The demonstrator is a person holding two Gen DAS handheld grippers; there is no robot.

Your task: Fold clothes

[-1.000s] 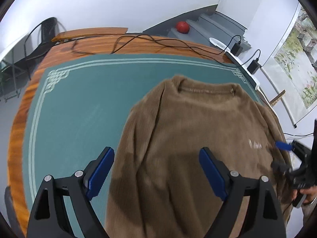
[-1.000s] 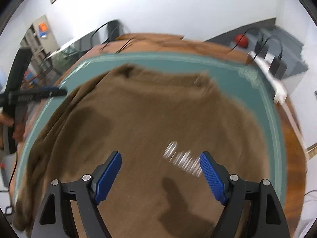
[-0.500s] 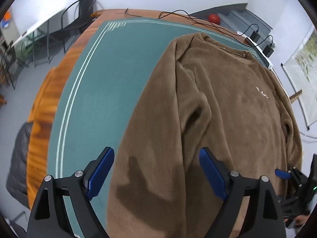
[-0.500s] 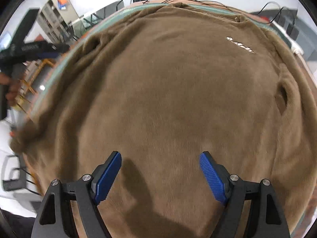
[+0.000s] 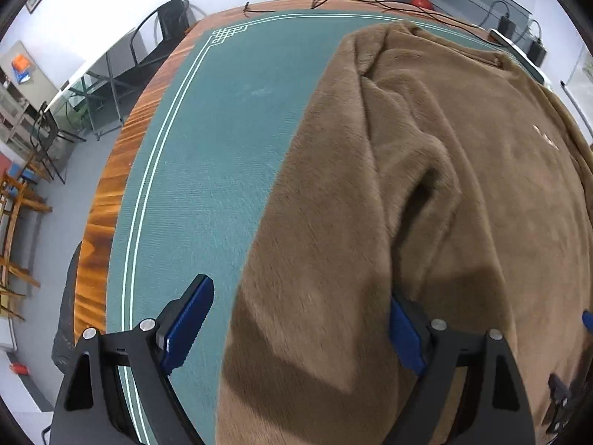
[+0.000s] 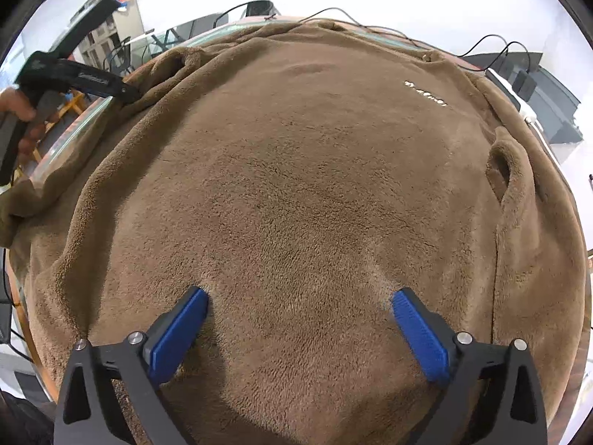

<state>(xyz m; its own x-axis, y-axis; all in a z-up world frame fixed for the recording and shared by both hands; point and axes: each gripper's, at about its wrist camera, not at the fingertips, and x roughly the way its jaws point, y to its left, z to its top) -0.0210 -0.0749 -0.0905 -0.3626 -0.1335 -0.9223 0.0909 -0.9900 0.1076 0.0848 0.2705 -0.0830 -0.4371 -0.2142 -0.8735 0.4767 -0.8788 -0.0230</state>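
Observation:
A brown fleece sweater (image 5: pixel 463 200) lies spread front-up on the green mat (image 5: pixel 207 170), collar at the far end. My left gripper (image 5: pixel 296 328) is open low over the sweater's left sleeve. Its left finger (image 5: pixel 189 322) hangs above bare mat, and its right finger (image 5: pixel 406 337) is partly hidden by the sleeve's fold. In the right wrist view the sweater (image 6: pixel 315 185) fills the frame. My right gripper (image 6: pixel 300 307) is open, both blue fingertips touching the fabric near the hem. The left gripper (image 6: pixel 78 74) shows at the upper left, held by a hand (image 6: pixel 15 107).
The mat covers a wooden table (image 5: pixel 107 193) whose edge runs along the left. Black cables (image 5: pixel 370 0) and power adapters (image 5: pixel 533 50) lie at the far end. A black chair (image 5: pixel 166 18) and glass desks stand beyond the table, and a red ball (image 5: pixel 418 0) lies on the floor.
Both grippers have dropped closer to the sweater. The left one has shifted over the left sleeve. The right one now touches the fabric near the hem. Both stay open.

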